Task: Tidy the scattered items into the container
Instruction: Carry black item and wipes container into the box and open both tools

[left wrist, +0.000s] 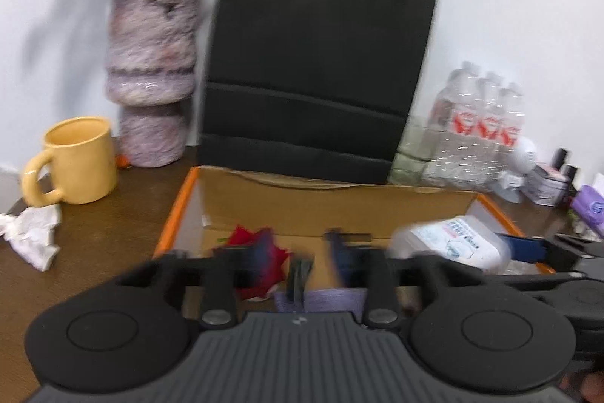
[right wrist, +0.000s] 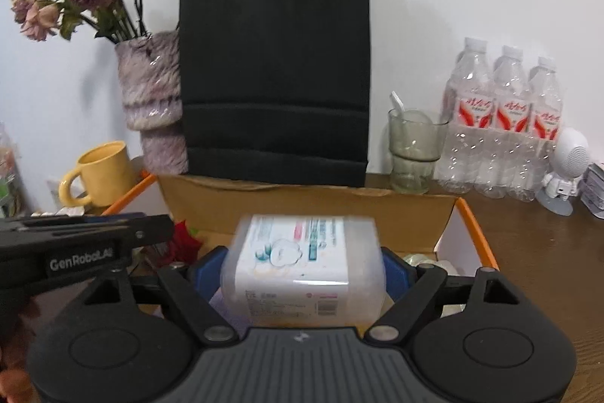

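Tools first: the left tool (left wrist: 302, 252) hangs over the orange-rimmed cardboard box (left wrist: 177, 210) with its fingers spread; a dark, blurred item (left wrist: 300, 276) sits between them, untouched as far as the blur allows. The right tool (right wrist: 304, 267) is spread wide with a clear plastic-wrapped white tissue pack (right wrist: 302, 263) between its blue pads (right wrist: 394, 270); contact cannot be told. Inside the box lie a red crumpled piece (left wrist: 245, 238) and a lilac pack (left wrist: 321, 301). Behind the box stands a black paper bag (right wrist: 273, 70); left of it, on the brown wooden worktop (left wrist: 94, 244), a yellow ceramic mug (left wrist: 79, 161).
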The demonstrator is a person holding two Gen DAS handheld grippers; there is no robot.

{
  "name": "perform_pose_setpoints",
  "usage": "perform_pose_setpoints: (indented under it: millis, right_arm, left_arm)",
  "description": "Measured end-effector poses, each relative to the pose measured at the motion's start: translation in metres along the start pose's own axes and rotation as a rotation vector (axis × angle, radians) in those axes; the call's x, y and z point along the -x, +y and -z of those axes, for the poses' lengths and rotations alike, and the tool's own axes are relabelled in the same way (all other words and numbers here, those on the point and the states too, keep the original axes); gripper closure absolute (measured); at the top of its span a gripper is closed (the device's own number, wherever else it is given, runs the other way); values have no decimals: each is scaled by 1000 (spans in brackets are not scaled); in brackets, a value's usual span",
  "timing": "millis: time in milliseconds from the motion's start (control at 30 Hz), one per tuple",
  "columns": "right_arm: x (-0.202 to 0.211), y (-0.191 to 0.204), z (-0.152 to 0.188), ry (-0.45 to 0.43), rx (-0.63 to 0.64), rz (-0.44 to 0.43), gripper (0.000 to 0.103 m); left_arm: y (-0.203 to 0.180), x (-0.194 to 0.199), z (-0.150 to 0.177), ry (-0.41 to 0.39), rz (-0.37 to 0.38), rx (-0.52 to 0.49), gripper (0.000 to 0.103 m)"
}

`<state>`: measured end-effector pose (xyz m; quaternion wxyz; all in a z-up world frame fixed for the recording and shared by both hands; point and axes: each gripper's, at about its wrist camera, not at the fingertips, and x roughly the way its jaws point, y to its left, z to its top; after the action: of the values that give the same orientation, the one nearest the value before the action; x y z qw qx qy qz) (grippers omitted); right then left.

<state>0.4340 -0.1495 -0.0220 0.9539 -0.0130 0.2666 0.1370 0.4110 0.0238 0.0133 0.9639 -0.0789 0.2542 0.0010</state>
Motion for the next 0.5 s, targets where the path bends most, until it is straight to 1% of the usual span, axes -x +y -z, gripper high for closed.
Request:
perform_pose_setpoints:
  millis: [33,67,100,167,233,367,500]
  right_arm:
    - [2,-3,-2,3,-5,13,12]
    - [5,-6,-4,1,-10,23,0]
    - [9,-9,-6,-4,-12,21,0]
    - [15,-15,-9,-7,-24,4,0]
    - [19,-18,-11,-13,-42,-2,0]
    - [22,-19,-14,-21,-39,3,0]
    - [22,-18,-14,-18,-34,-1,0]
  left_arm:
    - [3,1,-1,-7,-52,17,18]
    - [6,3,-2,-21,-89,37,0]
    - [10,5,-2,-33,-96,53,0]
    - [16,7,-5,-22,-70,90,0]
    - [20,8,-6,-20,-61,117,0]
    - [19,11,-7,-23,-68,102,0]
    - [16,9,-5,-20,-61,90,0]
